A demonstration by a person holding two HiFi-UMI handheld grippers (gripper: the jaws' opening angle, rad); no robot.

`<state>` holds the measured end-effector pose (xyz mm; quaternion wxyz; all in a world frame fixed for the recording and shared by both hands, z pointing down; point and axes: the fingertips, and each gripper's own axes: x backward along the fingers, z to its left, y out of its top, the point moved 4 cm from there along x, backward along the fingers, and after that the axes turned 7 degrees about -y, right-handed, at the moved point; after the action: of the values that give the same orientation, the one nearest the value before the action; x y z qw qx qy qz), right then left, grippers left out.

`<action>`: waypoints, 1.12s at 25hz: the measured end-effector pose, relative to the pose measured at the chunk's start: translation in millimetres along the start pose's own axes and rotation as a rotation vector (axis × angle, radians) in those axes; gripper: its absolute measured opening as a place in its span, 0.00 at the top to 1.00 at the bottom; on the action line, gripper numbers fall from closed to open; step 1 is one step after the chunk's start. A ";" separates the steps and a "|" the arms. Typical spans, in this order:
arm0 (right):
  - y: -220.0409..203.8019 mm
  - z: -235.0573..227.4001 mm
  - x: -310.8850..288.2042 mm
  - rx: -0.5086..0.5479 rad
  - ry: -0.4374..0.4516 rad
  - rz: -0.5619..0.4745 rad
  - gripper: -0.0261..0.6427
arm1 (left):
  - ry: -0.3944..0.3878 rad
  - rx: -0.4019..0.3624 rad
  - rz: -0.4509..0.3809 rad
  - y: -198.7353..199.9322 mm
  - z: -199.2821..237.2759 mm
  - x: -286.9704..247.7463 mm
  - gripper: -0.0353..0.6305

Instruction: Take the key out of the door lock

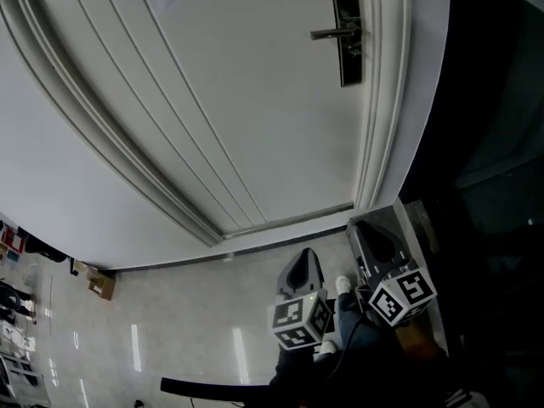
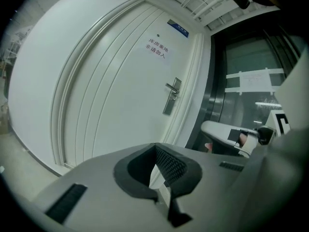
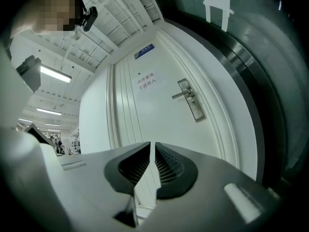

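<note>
Blue plate [image 3: 144,51] above door [image 3: 159,120], gripper views only

A white panelled door [image 1: 238,100] fills most of the frame, with a dark lock plate [image 1: 347,62] and a lever handle [image 1: 334,33] near its right edge; a key is too small to make out. Low over the glossy floor [image 1: 187,313], well apart from the lock, the left gripper [image 1: 303,257] hangs just beside the right gripper [image 1: 371,230]. A cardboard box [image 1: 102,284] lies on the floor at the left
</note>
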<state>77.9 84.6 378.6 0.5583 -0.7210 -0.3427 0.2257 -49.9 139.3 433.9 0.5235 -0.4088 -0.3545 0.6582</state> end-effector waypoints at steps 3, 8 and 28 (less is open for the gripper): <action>6.5 -21.6 -47.9 0.050 -0.032 -0.039 0.95 | -0.011 -0.019 -0.020 20.9 14.1 -44.3 0.95; 31.8 -74.3 -125.4 0.127 -0.074 -0.102 0.93 | 0.022 -0.025 -0.025 55.6 27.0 -131.8 0.95; 176.5 -193.5 -297.6 0.981 -0.097 -0.234 0.84 | -0.021 -0.005 -0.027 118.7 44.3 -320.4 0.95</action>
<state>60.3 -288.4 245.3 0.8363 -0.3191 -0.3005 0.3293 -99.9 -199.9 399.6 0.5273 -0.3984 -0.3671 0.6546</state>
